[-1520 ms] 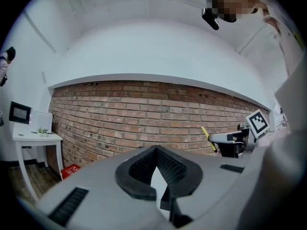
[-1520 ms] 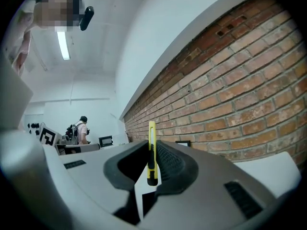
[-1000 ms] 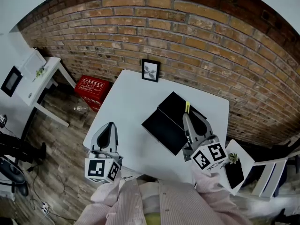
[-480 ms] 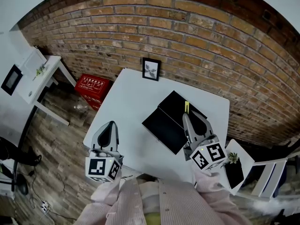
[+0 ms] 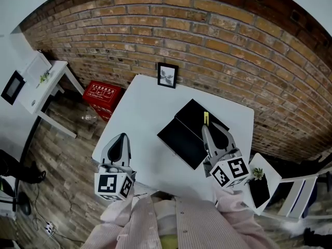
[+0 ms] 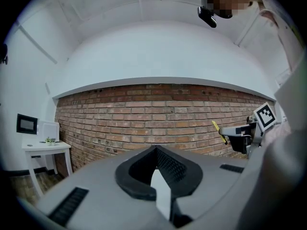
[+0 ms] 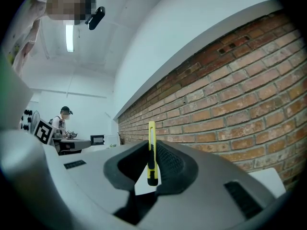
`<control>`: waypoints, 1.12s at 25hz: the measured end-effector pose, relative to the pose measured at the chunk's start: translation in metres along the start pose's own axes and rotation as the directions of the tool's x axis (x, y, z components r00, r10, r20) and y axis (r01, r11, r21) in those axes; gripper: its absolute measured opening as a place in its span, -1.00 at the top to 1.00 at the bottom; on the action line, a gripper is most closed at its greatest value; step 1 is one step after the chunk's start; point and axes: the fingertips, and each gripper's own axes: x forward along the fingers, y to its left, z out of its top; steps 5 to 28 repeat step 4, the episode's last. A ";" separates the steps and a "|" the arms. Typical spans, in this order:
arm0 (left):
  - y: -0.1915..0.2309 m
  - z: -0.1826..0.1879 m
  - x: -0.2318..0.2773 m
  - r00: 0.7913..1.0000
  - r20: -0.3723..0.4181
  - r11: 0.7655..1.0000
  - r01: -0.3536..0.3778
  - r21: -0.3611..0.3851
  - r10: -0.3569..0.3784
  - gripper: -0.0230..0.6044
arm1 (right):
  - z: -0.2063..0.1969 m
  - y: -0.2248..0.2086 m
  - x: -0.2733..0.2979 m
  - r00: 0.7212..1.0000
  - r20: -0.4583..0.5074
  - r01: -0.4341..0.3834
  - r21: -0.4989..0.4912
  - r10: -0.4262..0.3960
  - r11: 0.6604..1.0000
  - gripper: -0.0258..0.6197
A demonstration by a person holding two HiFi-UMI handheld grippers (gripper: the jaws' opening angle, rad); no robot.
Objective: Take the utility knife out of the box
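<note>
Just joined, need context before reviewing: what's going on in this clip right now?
A person at a white table has a hand-held tool in each hand. The right tool is shut on the yellow utility knife and holds it up over the open black box. The left tool is empty with its jaws together, off to the side near the table's edge, touching nothing.

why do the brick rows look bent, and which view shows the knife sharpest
Head view: the wide lens bows the brick wall into arcs; light is even. Right gripper view: the utility knife is sharpest here, close up between the jaws; a ceiling lamp glares. Left gripper view: same bowing, the knife only small and soft at right.
</note>
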 end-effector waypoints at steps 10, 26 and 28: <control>-0.001 -0.002 0.000 1.000 -0.004 1.000 0.003 0.012 -0.003 0.95 | 0.001 0.000 0.000 1.000 -0.001 0.004 0.002 -0.004 1.000 0.76; -0.001 -0.002 0.000 1.000 -0.004 1.000 0.003 0.012 -0.003 0.95 | 0.001 0.000 0.000 1.000 -0.001 0.004 0.002 -0.004 1.000 0.76; -0.001 -0.002 0.000 1.000 -0.004 1.000 0.003 0.012 -0.003 0.95 | 0.001 0.000 0.000 1.000 -0.001 0.004 0.002 -0.004 1.000 0.76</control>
